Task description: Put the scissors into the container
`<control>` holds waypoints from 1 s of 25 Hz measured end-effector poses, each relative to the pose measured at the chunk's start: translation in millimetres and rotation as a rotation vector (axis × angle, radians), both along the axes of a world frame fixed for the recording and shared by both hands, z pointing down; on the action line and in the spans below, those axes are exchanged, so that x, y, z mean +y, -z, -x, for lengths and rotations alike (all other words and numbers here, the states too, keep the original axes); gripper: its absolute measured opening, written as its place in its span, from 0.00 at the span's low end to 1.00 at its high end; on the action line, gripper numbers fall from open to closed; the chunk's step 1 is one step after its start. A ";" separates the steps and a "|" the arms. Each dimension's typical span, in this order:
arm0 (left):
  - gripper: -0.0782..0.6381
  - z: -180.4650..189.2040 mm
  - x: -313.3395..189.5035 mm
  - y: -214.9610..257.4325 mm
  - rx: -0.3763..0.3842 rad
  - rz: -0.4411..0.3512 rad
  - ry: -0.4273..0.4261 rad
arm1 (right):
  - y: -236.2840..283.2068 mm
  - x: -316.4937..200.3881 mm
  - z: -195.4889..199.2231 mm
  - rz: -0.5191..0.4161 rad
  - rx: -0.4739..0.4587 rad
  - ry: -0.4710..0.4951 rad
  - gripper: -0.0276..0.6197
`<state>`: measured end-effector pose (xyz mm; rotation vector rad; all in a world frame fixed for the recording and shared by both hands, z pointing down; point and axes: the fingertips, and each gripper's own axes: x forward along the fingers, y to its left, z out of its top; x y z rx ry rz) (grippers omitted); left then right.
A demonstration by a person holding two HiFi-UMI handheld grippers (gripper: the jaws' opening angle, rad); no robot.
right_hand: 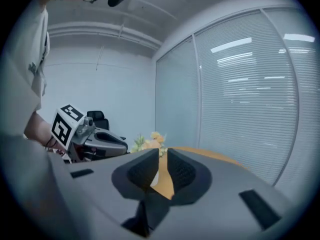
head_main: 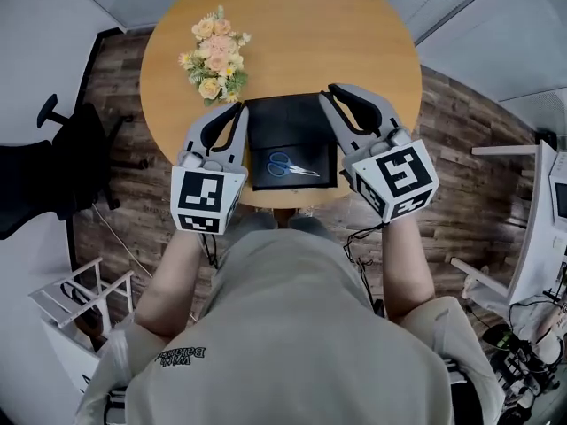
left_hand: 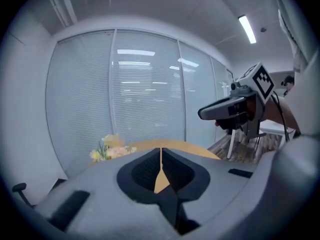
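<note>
Nearest in the head view is the person's beige shirt (head_main: 292,326), both bare forearms reaching forward. The left gripper (head_main: 241,109) and right gripper (head_main: 331,89) hover over the near rim of the round wooden surface (head_main: 301,34), one on each side of the container (head_main: 288,118). Both grippers are grey moulded shells with black ribbed pads.

The left gripper view shows its jaws pressed together to a hairline slit, nothing between them. The right gripper view shows its jaws parted by a narrow gap, with only orange wood visible through it.

Only the head view shows the container. It is black, rectangular and shallow, and sits square to the near edge. The scissors (head_main: 291,166) lie flat inside its near half, blue handles to the left, blades pointing right.

Farther back and to the left stands a small bunch of peach and yellow flowers (head_main: 214,56), well apart from the container. Both gripper views catch them too.

The rest of the surface is bare, smooth wood. Around it is dark plank floor (head_main: 124,193), with a black office chair (head_main: 62,166) off to the left. The gripper views alone show the glass wall with blinds (left_hand: 145,99) behind.
</note>
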<state>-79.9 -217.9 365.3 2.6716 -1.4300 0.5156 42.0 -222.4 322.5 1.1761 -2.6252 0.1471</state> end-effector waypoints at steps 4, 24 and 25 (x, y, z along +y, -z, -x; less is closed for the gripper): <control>0.15 -11.1 -2.4 56.0 0.053 -0.097 -0.033 | 52.0 4.4 -9.2 -0.075 -0.090 -0.001 0.14; 0.15 -22.8 19.7 201.5 0.111 -0.391 -0.085 | 200.7 56.3 -66.6 -0.385 -0.174 -0.100 0.12; 0.15 -23.9 21.8 205.5 0.113 -0.398 -0.088 | 204.0 59.3 -67.4 -0.392 -0.176 -0.101 0.12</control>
